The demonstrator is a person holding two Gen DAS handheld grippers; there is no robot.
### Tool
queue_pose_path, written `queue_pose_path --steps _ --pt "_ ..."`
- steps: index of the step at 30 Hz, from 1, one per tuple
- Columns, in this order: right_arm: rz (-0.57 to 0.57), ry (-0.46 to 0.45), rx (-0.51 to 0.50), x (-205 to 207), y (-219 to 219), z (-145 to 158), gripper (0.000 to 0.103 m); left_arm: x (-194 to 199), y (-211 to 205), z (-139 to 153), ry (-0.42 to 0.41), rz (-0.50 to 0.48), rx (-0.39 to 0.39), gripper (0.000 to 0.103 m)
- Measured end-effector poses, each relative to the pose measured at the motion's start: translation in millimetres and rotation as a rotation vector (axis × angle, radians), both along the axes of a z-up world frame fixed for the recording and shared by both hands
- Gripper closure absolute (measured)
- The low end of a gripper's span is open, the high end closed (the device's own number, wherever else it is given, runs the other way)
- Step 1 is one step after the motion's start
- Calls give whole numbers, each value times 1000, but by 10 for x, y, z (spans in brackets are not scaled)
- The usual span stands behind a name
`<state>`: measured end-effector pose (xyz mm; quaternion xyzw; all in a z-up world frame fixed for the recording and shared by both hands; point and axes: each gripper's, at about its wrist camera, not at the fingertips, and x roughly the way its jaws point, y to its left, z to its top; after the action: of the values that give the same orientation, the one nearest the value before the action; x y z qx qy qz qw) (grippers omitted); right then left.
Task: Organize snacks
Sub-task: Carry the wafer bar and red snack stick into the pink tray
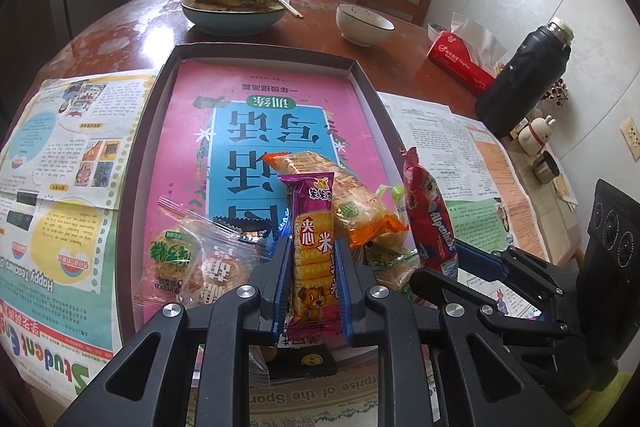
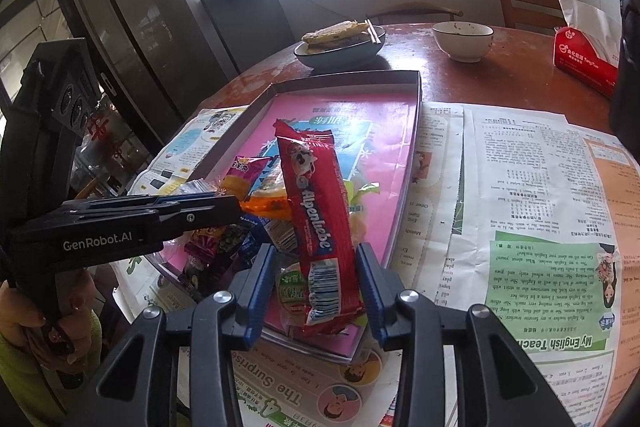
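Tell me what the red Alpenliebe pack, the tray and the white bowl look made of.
Alpenliebe pack: glossy plastic film, likely; it creases and shines, with crimped ends.
Tray: probably cardboard, matte dark; its thin walls look folded at the corners.
White bowl: glazed ceramic by its look; a smooth, shiny wall and dark rim line.

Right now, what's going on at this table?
A person is sorting snacks with two handheld grippers over a shallow box lined with a pink book cover. The left gripper is shut on a pink and yellow rice-cracker pack, held upright. The right gripper has a red Alpenliebe pack between its jaws, which look slightly apart from it. More wrapped snacks lie piled at the box's near end.
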<state>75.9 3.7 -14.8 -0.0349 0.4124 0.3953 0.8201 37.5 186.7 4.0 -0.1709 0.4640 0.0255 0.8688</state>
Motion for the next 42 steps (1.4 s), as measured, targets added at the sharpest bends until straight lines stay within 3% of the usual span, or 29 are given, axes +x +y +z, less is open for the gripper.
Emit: queue_pose_path --steps 4,35,42 --pt "-12 4 4 27 -28 -10 71 3 -5 1 0 -1 0 81" --pt "6 -3 10 129 225 -59 72 13 84 -25 10 31 12 81" --pt "-19 -9 24 114 119 -7 54 -19 77 -5 3 29 14 81"
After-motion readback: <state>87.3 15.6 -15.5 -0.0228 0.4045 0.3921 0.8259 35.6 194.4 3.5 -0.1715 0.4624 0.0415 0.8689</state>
